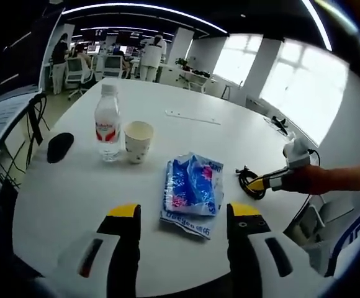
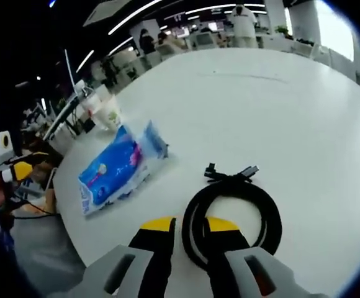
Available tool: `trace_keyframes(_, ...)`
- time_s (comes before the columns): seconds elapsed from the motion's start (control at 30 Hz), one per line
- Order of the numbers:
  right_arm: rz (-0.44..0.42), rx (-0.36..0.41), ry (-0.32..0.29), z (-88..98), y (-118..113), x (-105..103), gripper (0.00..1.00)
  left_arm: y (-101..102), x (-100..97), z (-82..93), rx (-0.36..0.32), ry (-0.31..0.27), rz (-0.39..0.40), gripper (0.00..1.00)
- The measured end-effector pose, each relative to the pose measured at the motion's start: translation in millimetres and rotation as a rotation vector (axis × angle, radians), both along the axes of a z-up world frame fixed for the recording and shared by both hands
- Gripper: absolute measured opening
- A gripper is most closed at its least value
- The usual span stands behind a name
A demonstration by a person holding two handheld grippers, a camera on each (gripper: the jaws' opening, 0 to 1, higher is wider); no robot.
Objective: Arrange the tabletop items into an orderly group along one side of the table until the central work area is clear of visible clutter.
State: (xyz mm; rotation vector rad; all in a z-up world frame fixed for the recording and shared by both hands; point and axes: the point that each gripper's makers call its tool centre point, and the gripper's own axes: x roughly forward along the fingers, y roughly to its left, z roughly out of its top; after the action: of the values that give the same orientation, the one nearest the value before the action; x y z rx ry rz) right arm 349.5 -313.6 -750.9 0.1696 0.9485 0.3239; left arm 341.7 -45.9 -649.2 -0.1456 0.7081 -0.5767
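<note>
Cable coil (image 2: pixel 233 214): pinched between right gripper (image 2: pixel 189 233) jaws for relocation beside bottle (image 1: pixel 107 123), cup (image 1: pixel 138 141), packet (image 1: pixel 192 189); left gripper (image 1: pixel 184 214) spread, empty.

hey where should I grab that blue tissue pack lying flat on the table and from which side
Take the blue tissue pack across its narrow width, at mid-length. It lies flat, long axis running away from the left gripper, whose open jaws already stand on either side of its near end. So come in low from that near edge. The soft wrapper will probably crumple, so close gently.
</note>
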Motion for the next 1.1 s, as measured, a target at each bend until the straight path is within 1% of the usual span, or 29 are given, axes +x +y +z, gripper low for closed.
trace_keyframes(0.17, 0.015, 0.001, 0.002, 4.3, 4.0, -2.4, 0.17, -2.3, -2.6, -1.6, -0.020, 0.011, 0.013, 0.55)
trace_keyframes(0.3, 0.032, -0.002, -0.012, 10.6, 7.3, -0.1, 0.19, -4.9, -4.1, -4.6, -0.029, 0.019, 0.017, 0.54)
trace_keyframes(0.37, 0.035, 0.002, -0.022, 14.7, 9.2, 2.3, 0.19, -6.9, -5.7, -7.2, -0.041, 0.032, 0.023, 0.54)
trace_keyframes(0.7, 0.052, -0.001, -0.032, 17.6, 14.9, 8.4, 0.18, -12.3, -11.4, -17.3, -0.052, 0.070, 0.037, 0.52)
trace_keyframes(0.8, 0.056, 0.000, -0.034, 18.2, 17.3, 11.2, 0.18, -14.2, -15.4, -23.9, -0.056, 0.096, 0.047, 0.51)
trace_keyframes(0.97, 0.078, 0.002, -0.043, 22.8, 29.2, 18.4, 0.18, -19.1, -19.5, -30.5, -0.071, 0.124, 0.058, 0.50)
trace_keyframes(1.1, 0.102, 0.006, -0.052, 26.3, 42.0, 27.0, 0.17, -26.9, -21.7, -31.4, -0.105, 0.150, 0.057, 0.47)
